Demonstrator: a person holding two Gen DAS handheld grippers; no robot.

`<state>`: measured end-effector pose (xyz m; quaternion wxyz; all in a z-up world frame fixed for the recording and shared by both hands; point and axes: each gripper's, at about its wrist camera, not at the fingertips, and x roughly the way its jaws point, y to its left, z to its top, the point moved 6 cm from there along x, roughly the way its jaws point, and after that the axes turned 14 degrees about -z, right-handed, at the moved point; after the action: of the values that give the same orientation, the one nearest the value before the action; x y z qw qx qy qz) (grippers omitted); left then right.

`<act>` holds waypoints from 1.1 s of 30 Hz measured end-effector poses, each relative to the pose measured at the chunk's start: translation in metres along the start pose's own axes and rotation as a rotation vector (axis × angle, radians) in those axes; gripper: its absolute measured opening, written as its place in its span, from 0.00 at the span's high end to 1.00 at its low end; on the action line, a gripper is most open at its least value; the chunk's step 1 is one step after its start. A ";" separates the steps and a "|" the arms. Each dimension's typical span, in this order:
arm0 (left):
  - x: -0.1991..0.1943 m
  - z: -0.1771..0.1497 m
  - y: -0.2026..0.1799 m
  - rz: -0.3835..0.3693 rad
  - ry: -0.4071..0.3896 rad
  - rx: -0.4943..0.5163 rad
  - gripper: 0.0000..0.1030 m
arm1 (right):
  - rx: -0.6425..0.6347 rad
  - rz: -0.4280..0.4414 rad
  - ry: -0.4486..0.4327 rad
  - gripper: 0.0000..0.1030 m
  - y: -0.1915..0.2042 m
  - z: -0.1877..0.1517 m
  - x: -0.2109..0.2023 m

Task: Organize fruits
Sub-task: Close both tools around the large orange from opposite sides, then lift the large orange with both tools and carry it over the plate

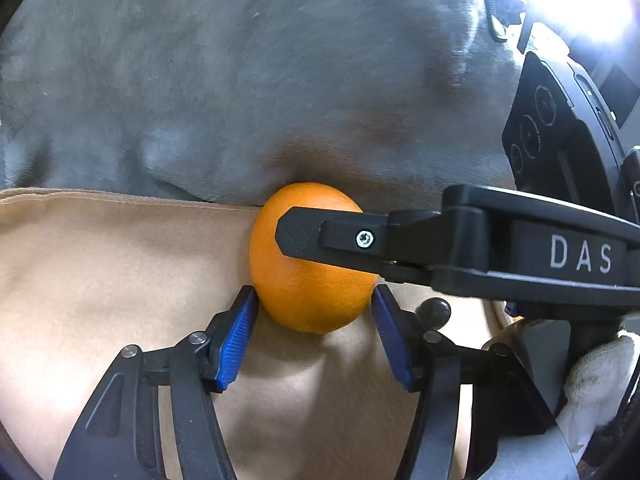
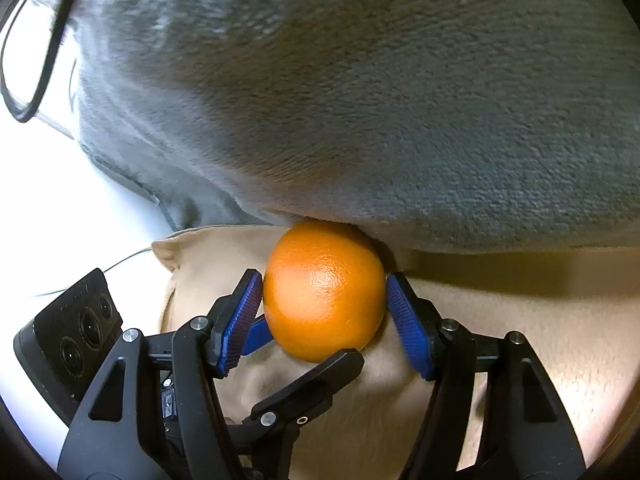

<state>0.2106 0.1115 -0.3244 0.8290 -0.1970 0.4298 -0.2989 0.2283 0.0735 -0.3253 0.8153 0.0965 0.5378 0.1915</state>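
1. Right now one orange [image 1: 316, 280] sits at frame centre in both wrist views, on the tan cushion [image 1: 100, 280], wedged against the grey cushion [image 1: 240, 80] above it.
2. My left tongs [image 1: 314, 316] straddle its lower half. Both blue pads touch the peel or sit a hair off it; looks like contact, grip strength unclear.
3. My right tongs [image 2: 324, 312] flank the same orange [image 2: 324, 292] at mid-height. The left pad touches; the right pad shows a thin gap, so I call these apart, not clamped.
4. In the left wrist view, one black finger [image 1: 320, 236] of the right tongs crosses the top of the fruit from the right.
5. Doing this step well: only one pair should carry. Close the right evenly across the widest part, then free the left so the fingers don't clash.
6. Squeeze gently; round peel can slip. Pull down-frame, off the grey cushion, before lifting.
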 end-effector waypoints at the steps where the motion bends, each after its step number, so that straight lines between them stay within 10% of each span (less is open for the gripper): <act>1: -0.002 -0.001 -0.003 0.003 0.000 0.003 0.43 | -0.002 0.004 0.000 0.35 0.000 -0.001 -0.002; 18: -0.016 0.002 -0.069 0.037 -0.045 0.038 0.44 | -0.025 0.052 -0.047 0.35 -0.007 -0.020 -0.072; 33: 0.027 0.006 -0.157 -0.009 -0.019 0.103 0.43 | 0.056 0.033 -0.089 0.35 -0.092 -0.036 -0.151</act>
<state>0.1765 -0.0231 -0.2455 0.8407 -0.1589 0.4050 -0.3224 0.1615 -0.0745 -0.2463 0.8322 0.1368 0.5044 0.1852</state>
